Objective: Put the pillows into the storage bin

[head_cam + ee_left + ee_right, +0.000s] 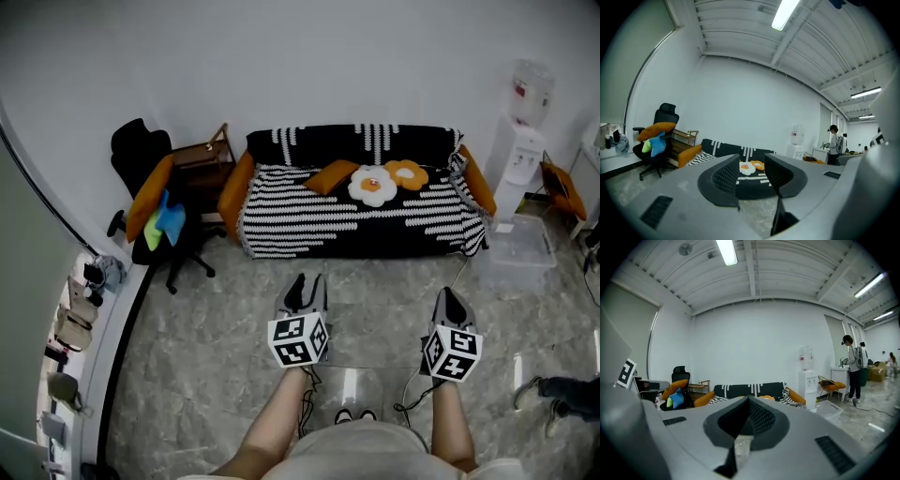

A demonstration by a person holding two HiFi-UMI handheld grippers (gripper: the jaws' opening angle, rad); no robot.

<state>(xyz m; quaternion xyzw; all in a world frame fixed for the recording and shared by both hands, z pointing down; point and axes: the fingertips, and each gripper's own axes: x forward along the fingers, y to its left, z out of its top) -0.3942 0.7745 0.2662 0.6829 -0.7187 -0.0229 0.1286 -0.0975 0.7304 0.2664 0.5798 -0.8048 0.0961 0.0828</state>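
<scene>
Ahead, the pillows (372, 185) lay on the sofa (281, 217), well apart from both tools. The storage bin (517, 251) stood on the right. The left gripper (307, 287) gaped empty; the right gripper (449, 296) was closed on nothing.

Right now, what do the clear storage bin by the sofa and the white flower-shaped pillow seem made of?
Clear storage bin: probably translucent plastic; the floor shows through. White flower-shaped pillow: likely matte plush fabric; petals look puffy.
</scene>
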